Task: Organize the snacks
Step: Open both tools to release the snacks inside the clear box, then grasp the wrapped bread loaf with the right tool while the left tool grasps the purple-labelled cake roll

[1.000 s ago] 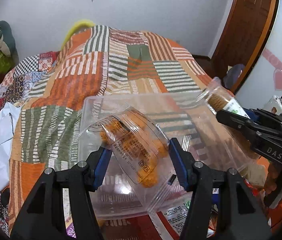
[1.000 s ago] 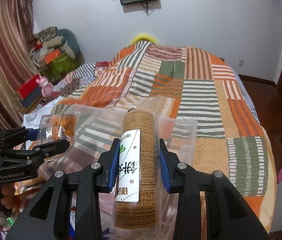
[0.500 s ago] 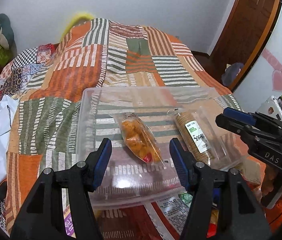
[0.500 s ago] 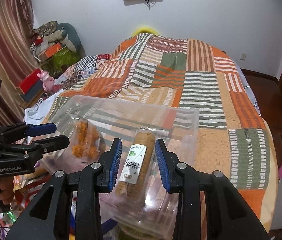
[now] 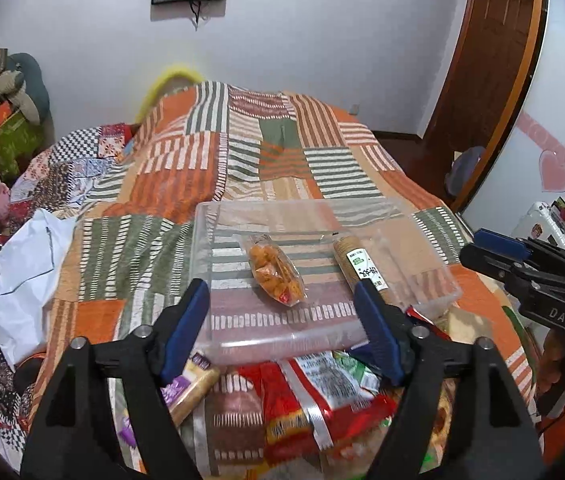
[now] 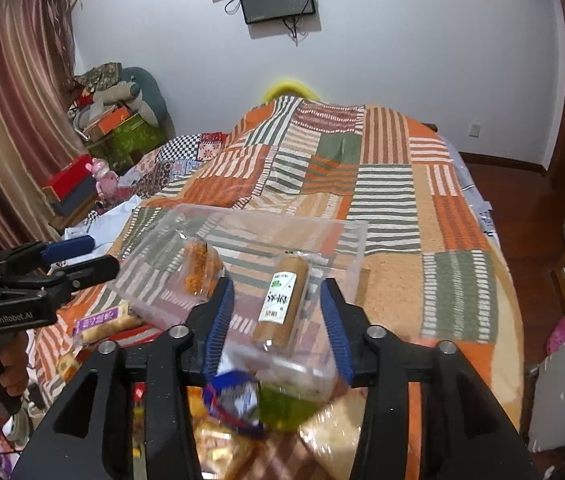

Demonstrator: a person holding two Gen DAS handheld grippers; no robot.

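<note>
Both the left gripper (image 5: 280,320) and right gripper (image 6: 278,320) are opening, nothing between them. Centre frame, the clear bin (image 5: 218,280) holds an orange snack bag (image 5: 276,274) and cracker roll (image 6: 282,296): light, crinkly, slippery, crushable; grip mid-body gently.

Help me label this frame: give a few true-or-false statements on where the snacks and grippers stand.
1. The orange snack bag lies in the clear bin. True.
2. The right gripper is clamped on the cracker roll. False: its jaws are opening, and the roll lies in the bin.
3. The bin rests on the patchwork bedspread. True.
4. The left gripper holds the snack bag. False: its jaws are opening with nothing gripped.
5. No snacks remain outside the bin. False: loose packets lie at its near side.
</note>
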